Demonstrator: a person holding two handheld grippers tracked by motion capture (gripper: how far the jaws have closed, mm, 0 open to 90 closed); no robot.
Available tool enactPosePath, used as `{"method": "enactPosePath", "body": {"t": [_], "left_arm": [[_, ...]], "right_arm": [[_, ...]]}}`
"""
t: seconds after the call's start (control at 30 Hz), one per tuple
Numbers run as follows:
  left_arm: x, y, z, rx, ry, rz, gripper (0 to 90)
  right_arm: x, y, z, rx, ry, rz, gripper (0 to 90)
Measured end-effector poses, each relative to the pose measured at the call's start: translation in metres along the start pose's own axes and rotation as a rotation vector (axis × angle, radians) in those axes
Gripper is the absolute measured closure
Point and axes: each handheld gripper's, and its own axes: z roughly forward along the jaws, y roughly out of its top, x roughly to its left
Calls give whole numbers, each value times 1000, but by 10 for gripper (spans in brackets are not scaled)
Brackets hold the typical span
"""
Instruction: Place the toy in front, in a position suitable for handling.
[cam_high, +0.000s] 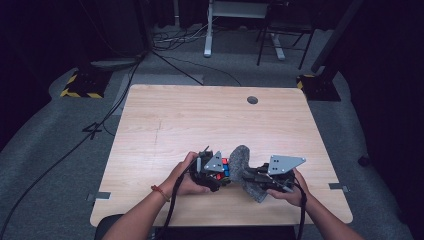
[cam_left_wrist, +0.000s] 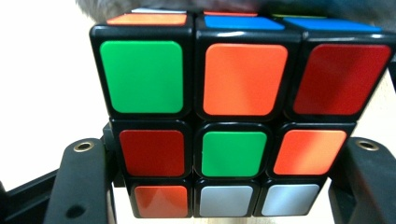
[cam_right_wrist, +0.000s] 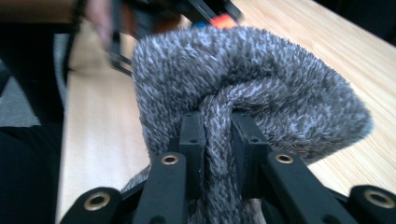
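Holding a Rubik's cube (cam_left_wrist: 233, 121) between the left gripper (cam_high: 212, 175) jaws, spread cube-wide and pressed on its sides, right at the mouth of a grey fuzzy sock (cam_right_wrist: 243, 88). Pinching a fold of sock cuff in the right gripper (cam_right_wrist: 219, 154), jaws nearly closed. Best done by keeping the cuff taut and feeding the cube squarely into the sock, low over the wooden table (cam_high: 200, 115) beneath it.

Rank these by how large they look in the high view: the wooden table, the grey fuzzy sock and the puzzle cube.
1. wooden table
2. grey fuzzy sock
3. puzzle cube, though the left gripper hides much of it, so its true extent is unsure.
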Motion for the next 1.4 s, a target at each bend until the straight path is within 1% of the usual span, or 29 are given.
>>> {"method": "enactPosePath", "body": {"t": [0.07, 0.1, 0.13, 0.17, 0.23, 0.27, 0.3, 0.33, 0.43, 0.47, 0.57, 0.63, 0.73, 0.8, 0.87, 0.93, 1.0, 1.07, 1.1, 1.13, 1.17, 1.2, 1.23, 1.27, 1.3, 1.33, 1.4], "left_arm": [[-2, 2, 4, 10, -13, 7, 336], [-5, 4, 7, 9, -22, 17, 336], [-7, 6, 9, 19, -29, 32, 336], [-9, 7, 12, 25, -30, 38, 336], [-10, 7, 15, 27, -43, 29, 336], [-10, 6, 15, 25, -47, 29, 336], [-10, 7, 15, 25, -49, 30, 336], [-10, 7, 15, 26, -52, 34, 336], [-14, 8, 14, 22, -61, 44, 336], [-15, 9, 14, 25, -58, 53, 336], [-15, 9, 11, 17, -60, 55, 336], [-14, 8, 8, 5, -56, 45, 337], [-10, 7, 1, -18, -45, 31, 336], [-7, 6, -4, -32, -39, 20, 336], [-5, 5, -6, -28, -27, 16, 336], [-2, 3, -5, -26, -28, 8, 336], [-2, 3, -4, -18, -21, 9, 336], [-1, 2, -3, -14, -28, 4, 336], [-1, 2, -2, -14, -28, 8, 336], [-1, 2, -1, -7, -30, 2, 336], [-1, 3, 2, 4, -28, 7, 336], [-2, 3, 5, 13, -28, 11, 336], [-3, 5, 7, 15, -41, 19, 336], [-5, 6, 10, 22, -44, 29, 336], [-8, 7, 12, 30, -42, 37, 336], [-9, 7, 13, 32, -49, 35, 336], [-8, 6, 14, 15, -57, 17, 336]], "right_arm": [[6, 5, 0, -15, 20, -10, 761], [9, 8, 2, -15, 25, -20, 761], [11, 11, 4, -10, 26, -34, 760], [13, 14, 7, -16, 24, -40, 760], [12, 14, 8, -16, 24, -37, 759], [10, 14, 8, -19, 16, -32, 759], [5, 13, 8, -24, 3, -12, 759], [5, 13, 8, -24, 3, -12, 759], [0, 11, 7, -23, -25, 3, 758], [-2, 11, 7, -16, -32, 2, 758], [-8, 5, 4, 0, -57, 16, 760], [-12, 0, 3, 18, -75, 21, 760], [-16, -5, 1, 38, -85, 31, 761], [-17, -6, 1, 39, -78, 35, 761], [-14, -6, 2, 39, -72, 26, 761], [-11, -4, 2, 35, -64, 15, 761], [-7, -1, 3, 24, -53, 8, 762], [-5, 1, 3, 18, -48, 1, 762], [-4, 3, 3, 7, -39, -6, 762], [-3, 5, 3, -4, -32, -1, 762], [-3, 5, 3, -4, -32, -1, 762], [-3, 7, 3, -15, -18, 0, 762], [-1, 9, 4, -23, -2, -5, 762], [1, 12, 7, -21, 6, -17, 762], [4, 15, 9, -16, 6, -34, 761], [7, 17, 11, -14, 2, -51, 761], [8, 19, 12, -16, -7, -58, 761]]}}
